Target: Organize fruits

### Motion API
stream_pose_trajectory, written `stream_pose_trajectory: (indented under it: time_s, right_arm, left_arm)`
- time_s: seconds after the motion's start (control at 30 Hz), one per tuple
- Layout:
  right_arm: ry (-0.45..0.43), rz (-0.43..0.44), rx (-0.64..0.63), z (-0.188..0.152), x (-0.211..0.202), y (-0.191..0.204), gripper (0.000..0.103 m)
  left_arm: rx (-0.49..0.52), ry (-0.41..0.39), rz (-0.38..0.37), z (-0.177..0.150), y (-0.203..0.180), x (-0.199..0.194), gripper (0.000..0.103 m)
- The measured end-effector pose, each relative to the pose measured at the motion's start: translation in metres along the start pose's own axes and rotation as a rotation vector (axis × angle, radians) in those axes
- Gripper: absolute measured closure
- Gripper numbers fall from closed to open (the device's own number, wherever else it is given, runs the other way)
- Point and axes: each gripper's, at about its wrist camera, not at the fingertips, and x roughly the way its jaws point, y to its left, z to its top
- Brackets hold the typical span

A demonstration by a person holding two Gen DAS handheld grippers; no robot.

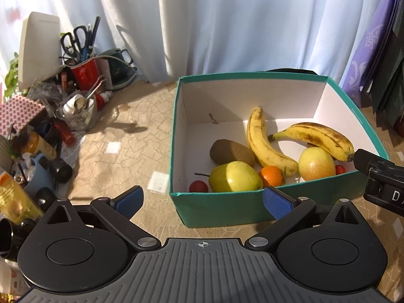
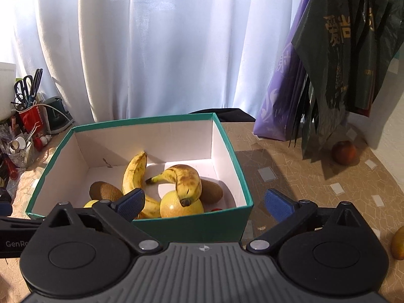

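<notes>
A teal box [image 1: 222, 209] with a white inside holds two bananas [image 1: 262, 141], a kiwi [image 1: 231, 151], a green apple [image 1: 234, 176], a yellow-red apple [image 1: 317, 162], an orange [image 1: 271, 175] and small red fruits [image 1: 198, 186]. My left gripper [image 1: 203, 202] is open and empty in front of the box's near wall. My right gripper [image 2: 204, 205] is open and empty over the box's [image 2: 197, 224] near right corner. A red apple [image 2: 344, 152] lies on the table at the far right, and a yellow fruit [image 2: 399, 243] shows at the right edge.
Clutter of cups, scissors [image 1: 75, 40], utensils and bottles fills the table's left side. Purple [image 2: 280, 101] and dark bags [image 2: 348, 58] hang at the right. A white curtain hangs behind. The tablecloth [image 1: 121, 136] is beige and patterned.
</notes>
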Motion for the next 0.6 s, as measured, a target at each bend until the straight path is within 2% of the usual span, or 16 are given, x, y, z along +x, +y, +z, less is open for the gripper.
stream_pose_trajectory:
  time_s: [0.23,0.6]
  right_arm:
    - [0.003,-0.055,-0.034,-0.006,-0.012,0.008,0.000]
    - [0.002,-0.086,-0.055,-0.010,-0.019,0.021,0.000]
  left_arm:
    - [0.003,-0.018,-0.005,-0.007,-0.002,-0.013,0.000]
    - [-0.023,-0.031,0.027,-0.013,0.003,-0.018,0.000]
